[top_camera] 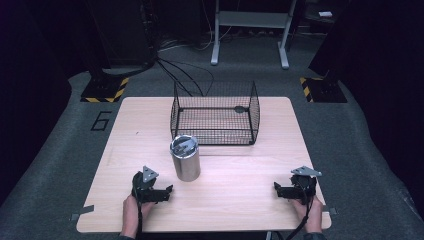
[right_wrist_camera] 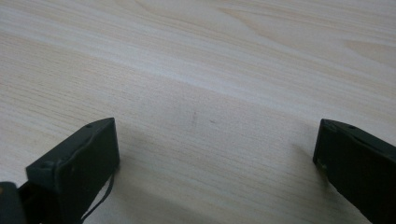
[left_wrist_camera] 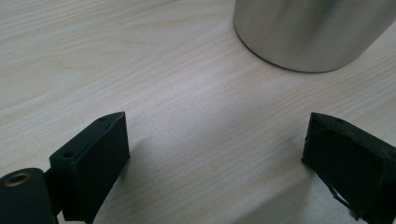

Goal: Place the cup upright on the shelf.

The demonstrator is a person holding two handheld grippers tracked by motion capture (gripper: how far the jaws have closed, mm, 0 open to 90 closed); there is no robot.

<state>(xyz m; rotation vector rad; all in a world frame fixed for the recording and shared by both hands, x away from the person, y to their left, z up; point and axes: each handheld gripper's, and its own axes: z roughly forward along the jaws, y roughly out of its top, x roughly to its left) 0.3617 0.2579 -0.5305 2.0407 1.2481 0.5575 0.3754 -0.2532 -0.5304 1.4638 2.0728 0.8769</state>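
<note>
Our left gripper [top_camera: 167, 190] (jaws spread, empty) sits just beside the upright cup [top_camera: 185, 158], which stands ahead and rightward; our right gripper [top_camera: 278, 188], also spread, rests well apart.

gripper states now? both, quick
Left gripper: open, jaws wide apart, holding nothing; steel tumbler just ahead, untouched.
Right gripper: open, jaws wide apart, holding nothing, over bare table.

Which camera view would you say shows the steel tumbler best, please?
The high view: the steel tumbler stands whole, lid included, before the wire basket. The left gripper view catches just its lower wall; the right gripper view looks at bare table.
</note>
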